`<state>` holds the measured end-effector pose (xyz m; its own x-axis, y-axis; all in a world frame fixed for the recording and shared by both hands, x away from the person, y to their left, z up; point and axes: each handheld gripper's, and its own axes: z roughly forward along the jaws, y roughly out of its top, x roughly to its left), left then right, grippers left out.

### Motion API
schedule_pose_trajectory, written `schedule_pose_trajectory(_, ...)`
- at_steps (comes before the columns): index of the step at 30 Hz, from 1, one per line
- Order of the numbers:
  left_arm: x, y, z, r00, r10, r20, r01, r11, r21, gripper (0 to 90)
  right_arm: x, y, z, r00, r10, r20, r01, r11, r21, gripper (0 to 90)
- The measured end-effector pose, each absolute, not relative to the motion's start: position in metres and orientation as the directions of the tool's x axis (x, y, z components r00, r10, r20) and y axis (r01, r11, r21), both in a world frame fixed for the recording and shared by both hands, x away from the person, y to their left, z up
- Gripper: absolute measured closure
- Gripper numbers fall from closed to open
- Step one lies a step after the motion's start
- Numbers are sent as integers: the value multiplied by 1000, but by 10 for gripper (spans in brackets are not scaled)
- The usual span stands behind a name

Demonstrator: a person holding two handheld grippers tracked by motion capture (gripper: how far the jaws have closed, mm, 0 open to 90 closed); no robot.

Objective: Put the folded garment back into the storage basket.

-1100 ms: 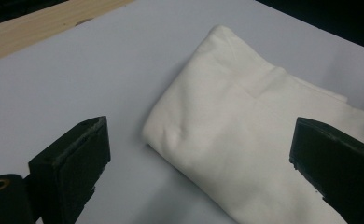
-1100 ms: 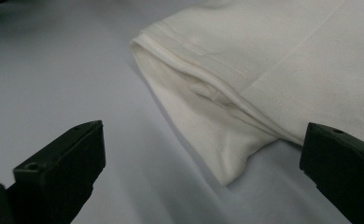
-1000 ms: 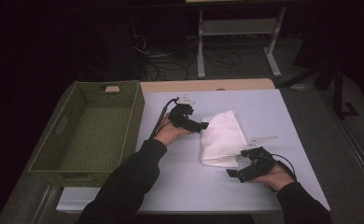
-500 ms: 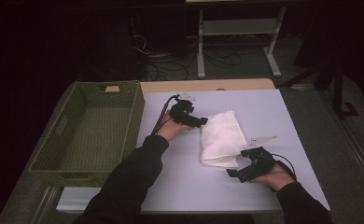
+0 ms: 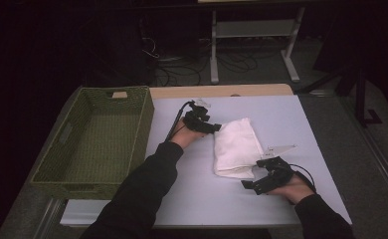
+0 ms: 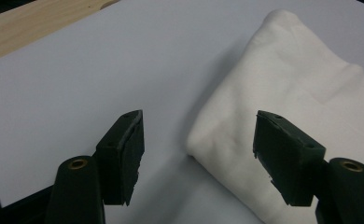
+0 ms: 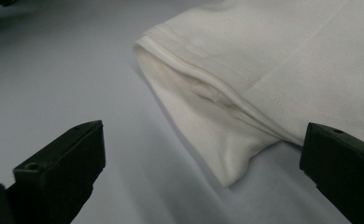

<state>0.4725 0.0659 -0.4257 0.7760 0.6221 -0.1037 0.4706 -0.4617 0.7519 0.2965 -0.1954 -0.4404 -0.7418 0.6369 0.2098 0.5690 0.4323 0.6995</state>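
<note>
High view: dim, with both sleeves cut off at the bottom edge and the near corner of the folded white cloth (image 5: 236, 147) partly covered by the right gripper (image 5: 255, 178). Hard to judge either jaw gap from up there. Cloth lying flat mid-table on the pale table top (image 5: 291, 119), well apart from the green basket (image 5: 95, 134) on the left.

Left gripper view: left gripper (image 6: 196, 154) spread wide, pinching nothing, jaws straddling the cloth's rounded folded corner (image 6: 283, 107); touching or just above, cannot tell.

Right gripper view: right gripper (image 7: 201, 172) also spread wide and empty, layered hem corner of the cloth (image 7: 245, 88) lying between the jaws, just ahead. Lower jaw parts cut off by the frame.
</note>
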Motion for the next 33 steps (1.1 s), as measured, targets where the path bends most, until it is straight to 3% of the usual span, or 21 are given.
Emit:
schedule_pose_trajectory(13,479,60,-433,773,623,-117,496,-479,724,469,297,-195,-441,-744,634,210,567,435,700,0)
schedule_pose_trajectory(33,483,53,-446,775,617,-134,519,-502,692,509,297,-195,-441,-746,632,210,567,437,698,0)
